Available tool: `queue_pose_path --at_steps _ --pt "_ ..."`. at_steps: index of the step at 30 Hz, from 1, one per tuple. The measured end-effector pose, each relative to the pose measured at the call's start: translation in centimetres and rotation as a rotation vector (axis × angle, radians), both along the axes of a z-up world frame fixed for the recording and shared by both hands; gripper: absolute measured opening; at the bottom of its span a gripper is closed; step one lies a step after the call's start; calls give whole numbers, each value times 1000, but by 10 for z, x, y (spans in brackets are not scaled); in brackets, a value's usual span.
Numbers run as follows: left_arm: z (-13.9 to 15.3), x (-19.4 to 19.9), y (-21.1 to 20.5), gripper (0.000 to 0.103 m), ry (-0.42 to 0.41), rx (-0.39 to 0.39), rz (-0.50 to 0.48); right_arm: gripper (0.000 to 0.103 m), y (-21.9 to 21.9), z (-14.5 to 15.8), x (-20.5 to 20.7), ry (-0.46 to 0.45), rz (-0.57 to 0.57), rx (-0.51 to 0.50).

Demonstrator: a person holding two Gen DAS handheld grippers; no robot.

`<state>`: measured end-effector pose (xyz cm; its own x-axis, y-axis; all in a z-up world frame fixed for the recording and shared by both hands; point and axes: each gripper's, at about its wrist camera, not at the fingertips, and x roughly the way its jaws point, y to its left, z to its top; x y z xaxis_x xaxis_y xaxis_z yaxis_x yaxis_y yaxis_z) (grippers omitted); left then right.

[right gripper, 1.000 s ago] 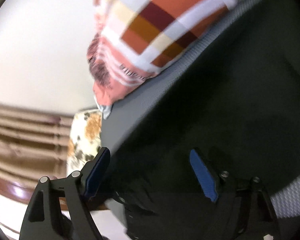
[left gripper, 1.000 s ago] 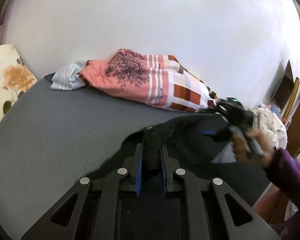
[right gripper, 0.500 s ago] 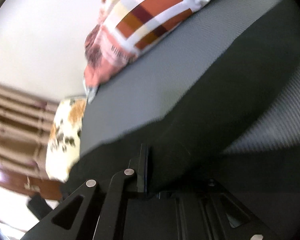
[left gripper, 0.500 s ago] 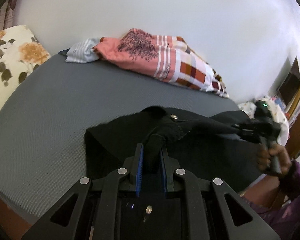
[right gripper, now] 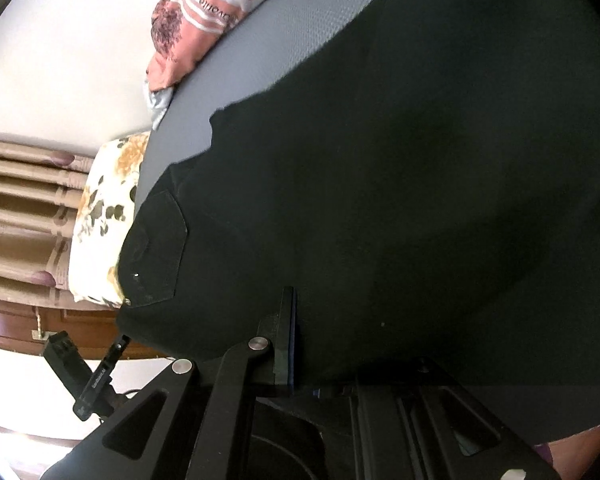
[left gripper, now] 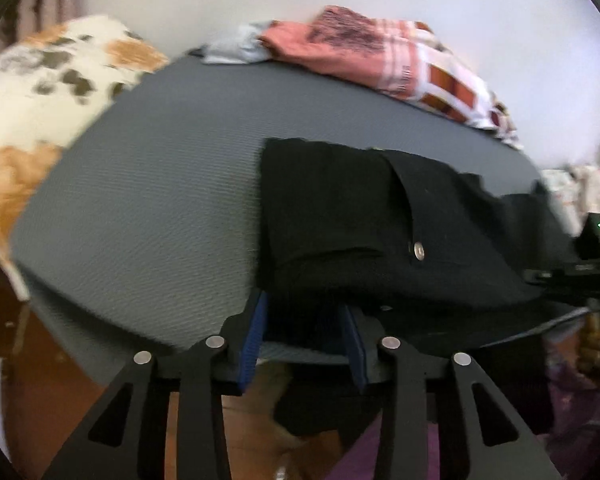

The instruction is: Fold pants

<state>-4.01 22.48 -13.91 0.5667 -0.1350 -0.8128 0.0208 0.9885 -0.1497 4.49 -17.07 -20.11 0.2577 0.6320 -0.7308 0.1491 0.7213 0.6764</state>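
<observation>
The black pants (left gripper: 372, 220) lie on the grey mat (left gripper: 160, 200) at its near right part, with a metal button (left gripper: 419, 249) showing. My left gripper (left gripper: 306, 332) has its blue-padded jaws parted at the mat's near edge, with the pants' edge just in front of them. My right gripper (right gripper: 296, 340) is shut on the black pants (right gripper: 400, 160), which fill most of the right wrist view; a back pocket (right gripper: 156, 248) shows. The right gripper also shows at the right in the left wrist view (left gripper: 580, 268).
A pink and checked folded blanket (left gripper: 388, 60) and a pale striped cloth (left gripper: 236, 46) lie at the mat's far edge by the white wall. A floral pillow (left gripper: 40, 92) is at the left. Brown floor shows below the mat's near edge.
My left gripper let go of the pants and opened, drawing back to the mat's near edge. My right gripper closed on the pants and the pants now lie spread on the mat.
</observation>
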Motion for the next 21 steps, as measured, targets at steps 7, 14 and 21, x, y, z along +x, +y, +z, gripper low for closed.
queue_pose_path --at_steps 7,14,21 --pt "52 -23 21 43 -172 -9 125 7 1 -1 -2 -19 6 16" --pt "25 23 -64 50 -18 -58 -152 13 -21 -7 -9 -44 -49 135" --pt "-25 30 -104 50 53 24 -231 31 -117 1 -11 -157 -273 187"
